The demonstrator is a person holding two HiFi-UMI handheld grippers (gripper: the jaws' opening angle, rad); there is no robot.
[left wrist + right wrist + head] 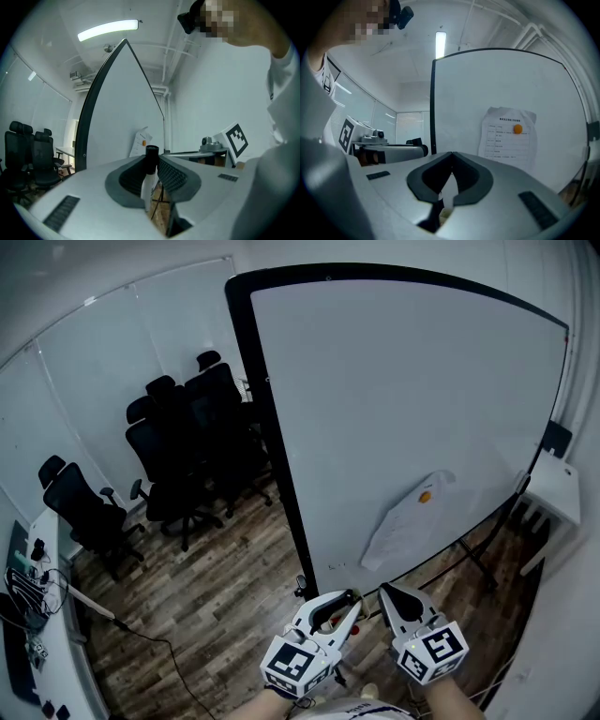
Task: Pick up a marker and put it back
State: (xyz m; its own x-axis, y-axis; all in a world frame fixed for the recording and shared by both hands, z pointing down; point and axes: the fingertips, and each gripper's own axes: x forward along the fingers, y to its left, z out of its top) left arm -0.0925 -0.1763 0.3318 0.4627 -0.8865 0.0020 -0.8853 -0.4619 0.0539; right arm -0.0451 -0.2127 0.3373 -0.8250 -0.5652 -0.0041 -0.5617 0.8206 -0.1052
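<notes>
Since the marker (150,171) is clamped in the left tool (153,164), standing near upright across its jaws with the black cap on top, the put-back falls to that hand; the whiteboard (403,409) lies straight ahead of both tools, and its lower edge is, I judge, the likely home. The right tool (451,159) is pinched shut on nothing.

Left tool (353,602) and right tool (385,590): white, black-padded.

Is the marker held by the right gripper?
No, the marker sits clamped in the left gripper; the right gripper is shut and empty.
</notes>
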